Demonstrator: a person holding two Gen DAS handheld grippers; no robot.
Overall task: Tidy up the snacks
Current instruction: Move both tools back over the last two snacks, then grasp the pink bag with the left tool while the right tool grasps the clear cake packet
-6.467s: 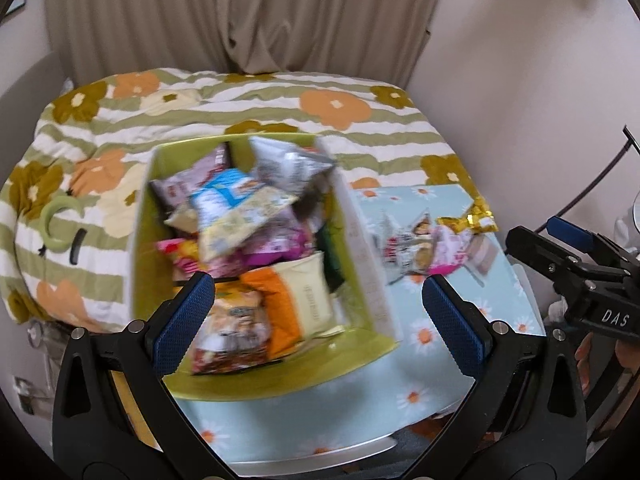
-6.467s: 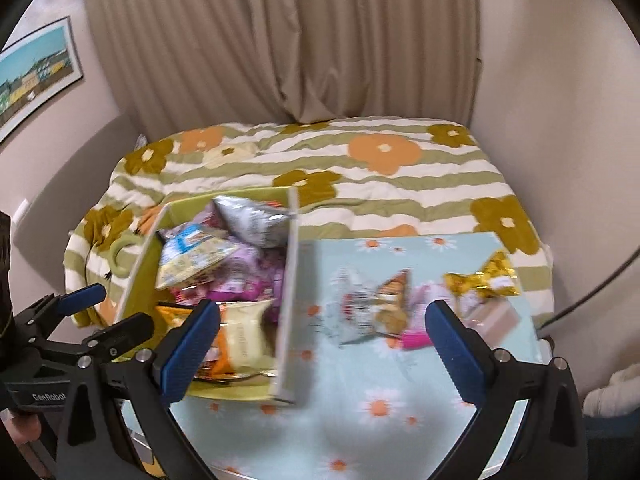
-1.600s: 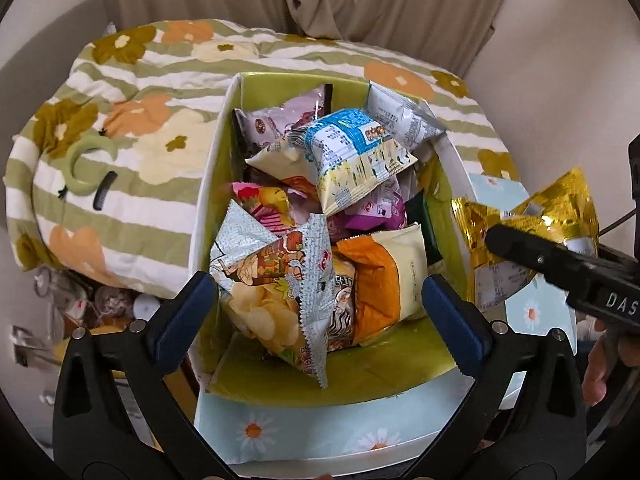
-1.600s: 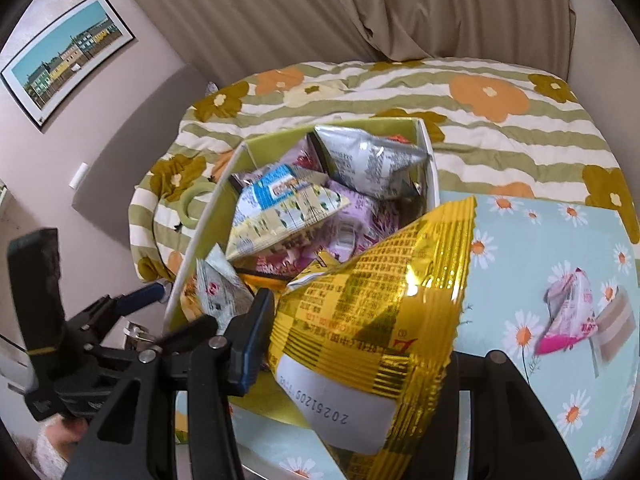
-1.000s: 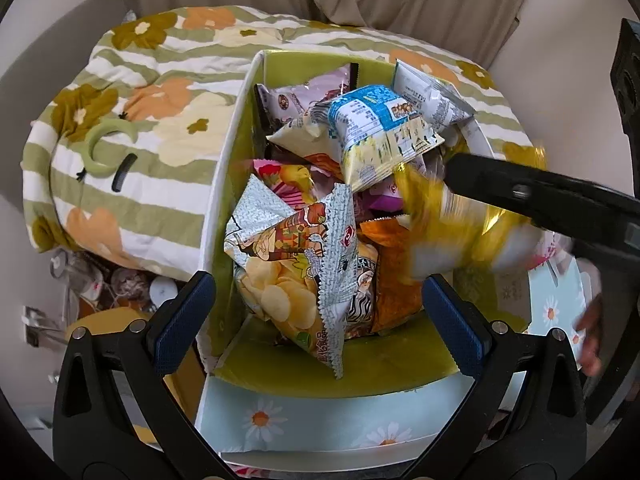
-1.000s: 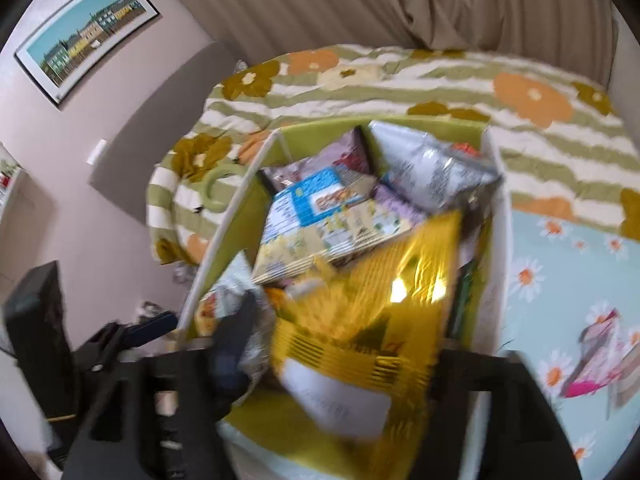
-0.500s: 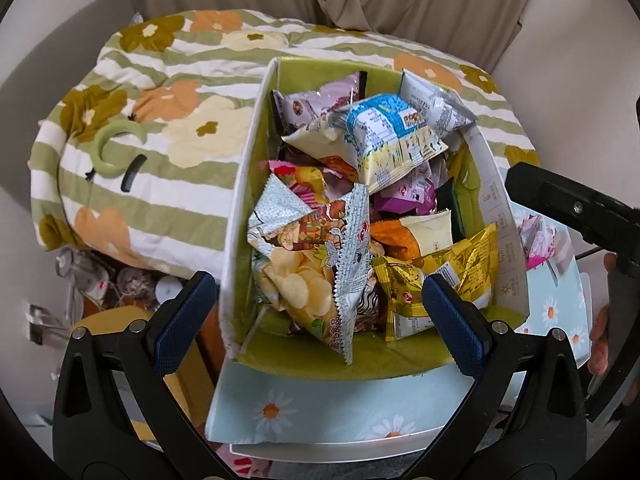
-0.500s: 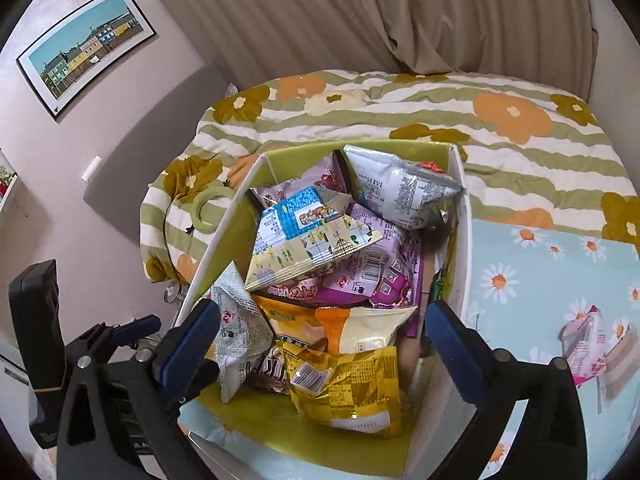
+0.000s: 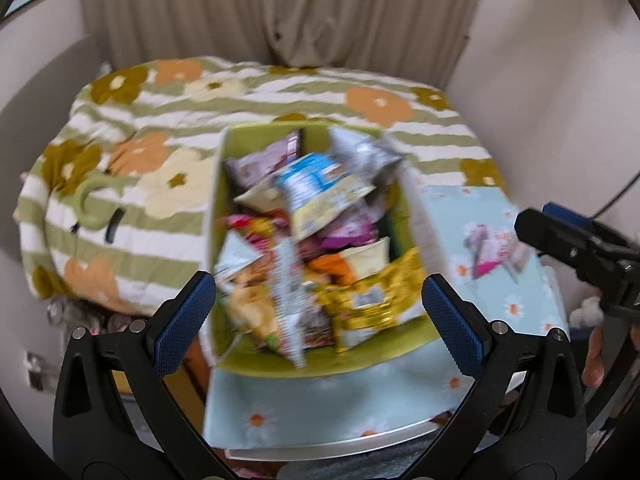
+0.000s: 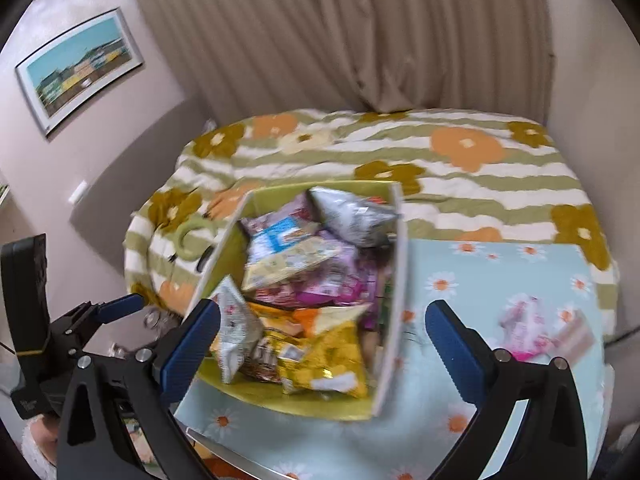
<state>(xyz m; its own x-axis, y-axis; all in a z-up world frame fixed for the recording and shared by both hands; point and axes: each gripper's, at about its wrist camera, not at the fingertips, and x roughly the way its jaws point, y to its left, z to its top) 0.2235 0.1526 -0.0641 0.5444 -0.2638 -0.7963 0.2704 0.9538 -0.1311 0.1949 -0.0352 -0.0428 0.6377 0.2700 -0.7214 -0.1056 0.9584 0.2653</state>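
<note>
A green box (image 9: 404,196) (image 10: 394,280) full of snack bags stands on the daisy-print table (image 9: 472,204) (image 10: 492,280). A gold snack bag (image 9: 376,300) (image 10: 328,356) lies in its near end, on top of the others. A pink snack packet (image 9: 488,256) (image 10: 532,332) lies on the table to the right of the box. My left gripper (image 9: 318,314) is open and empty, held back above the box's near end. My right gripper (image 10: 322,342) is open and empty, above the box's near right side. Both views are blurred.
A bed with a green-striped flower quilt (image 9: 168,128) (image 10: 460,160) lies behind and left of the table. Curtains (image 10: 360,40) hang behind it. A framed picture (image 10: 80,68) hangs on the left wall. Clutter (image 9: 72,316) sits on the floor at the left.
The gold bag, held in my right gripper before, now lies in the box. Both grippers have since pulled back and up from the box, open.
</note>
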